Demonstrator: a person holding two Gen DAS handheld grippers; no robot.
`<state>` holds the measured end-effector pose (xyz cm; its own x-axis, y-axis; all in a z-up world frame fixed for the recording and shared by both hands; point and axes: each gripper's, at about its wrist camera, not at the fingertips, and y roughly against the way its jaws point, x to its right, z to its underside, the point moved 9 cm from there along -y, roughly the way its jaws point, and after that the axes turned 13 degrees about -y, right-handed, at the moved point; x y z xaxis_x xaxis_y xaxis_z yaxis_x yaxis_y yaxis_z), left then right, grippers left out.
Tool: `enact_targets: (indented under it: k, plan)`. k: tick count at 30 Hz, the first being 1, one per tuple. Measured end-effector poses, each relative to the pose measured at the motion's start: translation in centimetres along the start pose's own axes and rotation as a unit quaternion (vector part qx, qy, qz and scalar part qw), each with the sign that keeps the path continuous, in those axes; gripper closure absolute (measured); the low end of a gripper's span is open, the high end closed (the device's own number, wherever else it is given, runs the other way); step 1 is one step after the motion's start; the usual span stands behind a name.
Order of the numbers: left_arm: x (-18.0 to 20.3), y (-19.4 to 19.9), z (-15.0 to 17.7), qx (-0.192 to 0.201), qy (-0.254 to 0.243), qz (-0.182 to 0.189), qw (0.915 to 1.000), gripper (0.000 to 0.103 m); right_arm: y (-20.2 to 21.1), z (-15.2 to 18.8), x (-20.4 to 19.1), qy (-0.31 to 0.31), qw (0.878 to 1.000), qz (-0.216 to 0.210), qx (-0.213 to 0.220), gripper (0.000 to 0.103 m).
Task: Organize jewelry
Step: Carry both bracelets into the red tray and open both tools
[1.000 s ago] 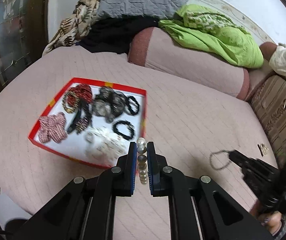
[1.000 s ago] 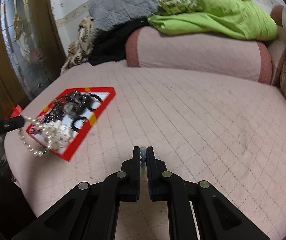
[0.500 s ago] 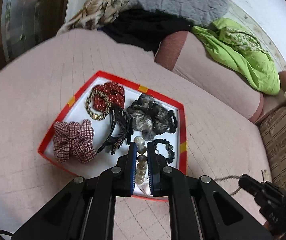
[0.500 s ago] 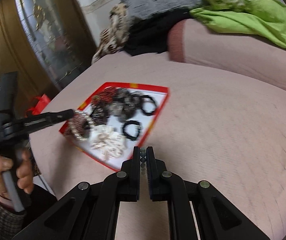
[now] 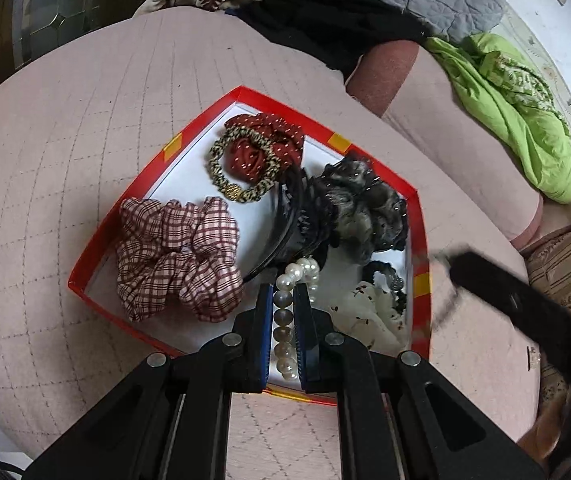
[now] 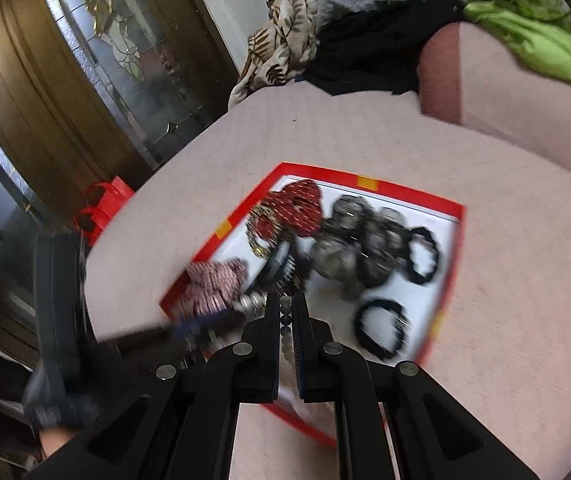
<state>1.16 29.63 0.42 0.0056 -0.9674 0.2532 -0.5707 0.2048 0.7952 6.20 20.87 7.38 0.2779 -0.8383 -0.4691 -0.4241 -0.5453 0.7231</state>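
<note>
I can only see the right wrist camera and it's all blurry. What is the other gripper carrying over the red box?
Observer: The left gripper is shut on a pearl string, above the red box's near edge.
Operator: Is something white under it?
Observer: Yes, a white floral scrunchie lies in the near right corner, beside the pearls.
Operator: And the gold squiggle by the red thing?
Observer: That's a leopard-print hair tie with a gold bead, lying on the red dotted scrunchie.
</note>
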Motion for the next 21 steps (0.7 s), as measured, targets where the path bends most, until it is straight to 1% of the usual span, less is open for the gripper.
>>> enact_targets:
  k: [4, 7, 10, 13, 15, 17, 19, 21]
  plan:
    - [-0.8, -0.2, 0.0, 0.001, -0.005, -0.021, 0.9998, 0.093, -3.7, 0.0, 0.8, -0.012, 0.999, 0.018, -0.025, 0.096]
    - [-1.4, -0.3, -0.1, 0.001, -0.007, -0.035, 0.9994, 0.093, -5.6, 0.5, 2.2, -0.012, 0.998, 0.044, -0.038, 0.096]
    - [-1.7, 0.1, -0.3, 0.009, -0.004, -0.037, 0.9992, 0.093, -6.3, 1.0, 3.9, -0.017, 0.997, 0.069, -0.040, 0.095]
    - [-1.4, 0.3, -0.5, 0.015, -0.004, -0.030, 0.9994, 0.093, -5.9, 0.9, 4.8, -0.025, 0.996, 0.077, -0.041, 0.095]
    - [-0.9, 0.6, -0.6, 0.020, -0.007, -0.024, 0.9995, 0.093, -4.9, 0.9, 4.9, -0.024, 0.996, 0.074, -0.035, 0.091]
    - [-0.5, 0.8, -0.6, 0.024, -0.011, -0.021, 0.9994, 0.089, -3.7, 0.9, 4.7, -0.016, 0.997, 0.075, -0.026, 0.073]
    - [0.1, 1.2, -0.5, 0.032, -0.017, -0.019, 0.9991, 0.079, -2.2, 1.2, 4.5, -0.005, 0.997, 0.077, -0.012, 0.066]
    - [0.7, 1.6, -0.5, 0.042, -0.027, -0.020, 0.9985, 0.079, -0.9, 1.6, 4.3, 0.004, 0.997, 0.079, -0.002, 0.065]
